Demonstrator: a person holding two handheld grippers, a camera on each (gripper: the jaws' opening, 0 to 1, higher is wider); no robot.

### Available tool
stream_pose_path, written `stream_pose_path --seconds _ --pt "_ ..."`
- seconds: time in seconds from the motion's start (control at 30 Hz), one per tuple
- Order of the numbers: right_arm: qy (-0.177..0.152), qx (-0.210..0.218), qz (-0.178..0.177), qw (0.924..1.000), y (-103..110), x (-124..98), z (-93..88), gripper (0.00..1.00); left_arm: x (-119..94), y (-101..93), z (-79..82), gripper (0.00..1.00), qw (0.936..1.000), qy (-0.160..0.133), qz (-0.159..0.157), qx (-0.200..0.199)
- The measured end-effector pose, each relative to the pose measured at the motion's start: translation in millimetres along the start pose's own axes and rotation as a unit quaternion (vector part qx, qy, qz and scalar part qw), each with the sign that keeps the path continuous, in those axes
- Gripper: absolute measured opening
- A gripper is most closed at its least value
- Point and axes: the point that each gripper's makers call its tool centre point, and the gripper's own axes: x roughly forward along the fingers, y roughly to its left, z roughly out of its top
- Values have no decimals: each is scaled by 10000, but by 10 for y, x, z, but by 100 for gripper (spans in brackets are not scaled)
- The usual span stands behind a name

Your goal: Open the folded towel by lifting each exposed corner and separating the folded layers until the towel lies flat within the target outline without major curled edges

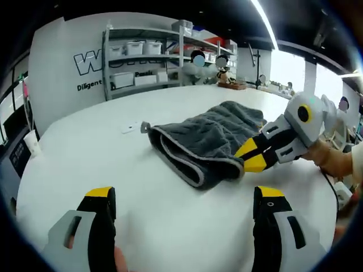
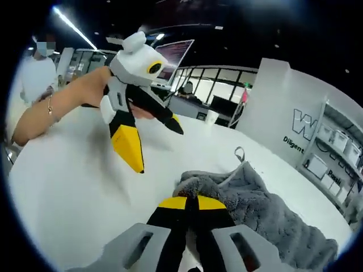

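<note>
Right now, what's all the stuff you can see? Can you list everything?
towel: one, grey, folded and bunched on the table.
table: one, white, under the towel.
small tag: one, white, on the table beside the towel.
shelf rack: one, grey, with white boxes, by the back wall.
paper cup: one, white, at the far table edge.
right gripper: yellow-tipped jaws closed on the towel's edge.
left gripper: yellow-tipped jaws apart, above bare table.
</note>
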Motion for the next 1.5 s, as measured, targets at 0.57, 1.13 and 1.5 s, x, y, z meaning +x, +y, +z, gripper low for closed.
stream_pose_path --seconds 0.57,1.13,1.5 --pt "50 156 144 9998 2 -144 51 11 16 33 -9 99 10000 33 -11 -24" --pt "15 262 -303 9992 -372 -654 226 85 -2 -1 10 99 10000 -35 -88 -26" --pt "311 537 -196 9979 -442 -822 78 99 2 -16 35 99 9999 -76 -122 -16"
